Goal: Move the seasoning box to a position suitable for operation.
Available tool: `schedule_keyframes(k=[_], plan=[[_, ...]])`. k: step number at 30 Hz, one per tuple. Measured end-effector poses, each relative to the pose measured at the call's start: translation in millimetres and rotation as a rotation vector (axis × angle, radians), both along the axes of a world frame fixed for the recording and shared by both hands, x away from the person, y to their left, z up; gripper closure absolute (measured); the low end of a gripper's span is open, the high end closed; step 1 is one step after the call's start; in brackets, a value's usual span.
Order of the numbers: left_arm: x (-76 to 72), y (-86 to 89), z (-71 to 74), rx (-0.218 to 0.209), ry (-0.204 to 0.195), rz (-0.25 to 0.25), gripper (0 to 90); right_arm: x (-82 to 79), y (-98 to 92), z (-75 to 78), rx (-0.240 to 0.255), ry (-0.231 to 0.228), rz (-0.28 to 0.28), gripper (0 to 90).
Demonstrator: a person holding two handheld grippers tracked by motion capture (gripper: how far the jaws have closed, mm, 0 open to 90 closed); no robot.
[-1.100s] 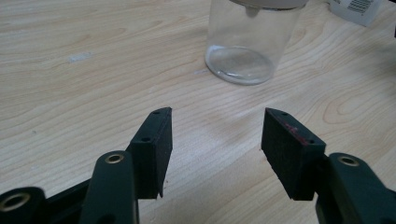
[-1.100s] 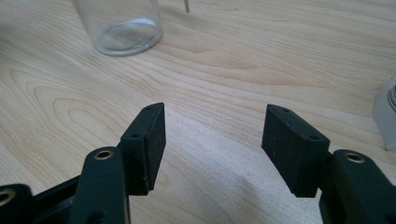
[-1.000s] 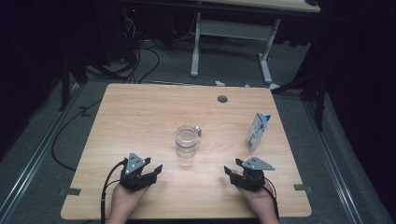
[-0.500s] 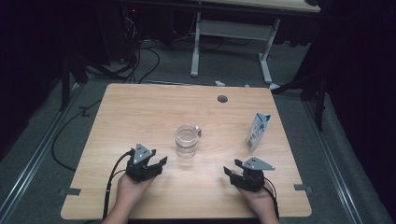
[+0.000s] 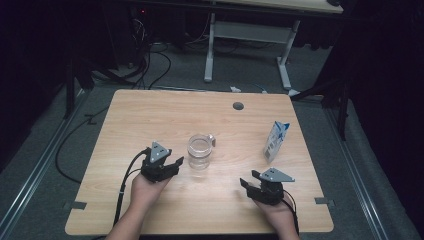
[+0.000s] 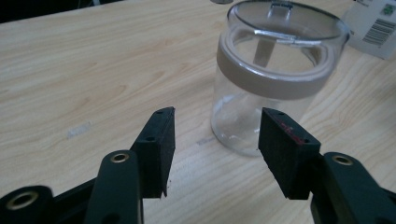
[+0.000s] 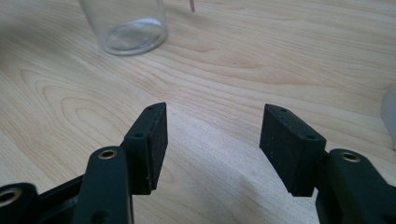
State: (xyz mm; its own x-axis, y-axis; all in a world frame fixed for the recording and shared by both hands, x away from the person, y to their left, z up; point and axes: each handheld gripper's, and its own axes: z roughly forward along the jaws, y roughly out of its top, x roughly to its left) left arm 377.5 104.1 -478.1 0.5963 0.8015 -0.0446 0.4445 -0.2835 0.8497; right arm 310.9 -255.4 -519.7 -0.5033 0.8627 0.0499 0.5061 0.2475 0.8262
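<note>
Closing in on the jar (image 5: 199,151) with the left claw (image 5: 172,164)
Jar upright just ahead-right of its wide, empty jaws, which have been narrowing slightly; right claw (image 5: 248,182) wide too, farther off on the surface (image 5: 125,115)

Table (image 5: 150,115): light wood-grain top, smooth, matt sheen. Jar (image 6: 261,102): clear glossy glass, greyish matt band under a transparent lid with a metal clasp. Carton (image 5: 276,141): printed, probably coated paper. Left gripper (image 6: 215,140) pads: black, matt, finely textured rubber or foam.
</note>
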Motion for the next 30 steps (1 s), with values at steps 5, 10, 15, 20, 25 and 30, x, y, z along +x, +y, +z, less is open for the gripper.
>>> schedule_keyframes(k=[5, 10, 15, 20, 25, 30], plan=[[8.6, -4.5, 3.1, 0.016, -0.007, -0.005, 47.3, -0.4, -1.1, 1.3, 0.000, -0.002, -0.004, 41.8], [15.6, -4.9, 5.0, 0.016, -0.007, 0.004, 47.8, -0.2, -1.6, 1.9, 0.003, -0.002, -0.005, 41.8], [23.4, -3.8, 6.8, 0.010, -0.003, 0.014, 47.8, 0.0, -1.3, 1.6, -0.002, -0.003, -0.002, 41.8], [32.1, -2.0, 2.6, -0.013, 0.006, 0.015, 66.4, -0.1, -0.9, 1.5, 0.000, 0.001, -0.002, 41.8], [39.2, -4.3, -2.4, -0.026, 0.014, 0.010, 90.0, 0.1, -0.6, 1.3, -0.002, 0.001, -0.002, 41.8], [46.4, -11.4, -2.3, -0.039, 0.004, -0.008, 90.0, 0.2, -1.0, 1.2, -0.002, -0.001, -0.001, 41.8]])
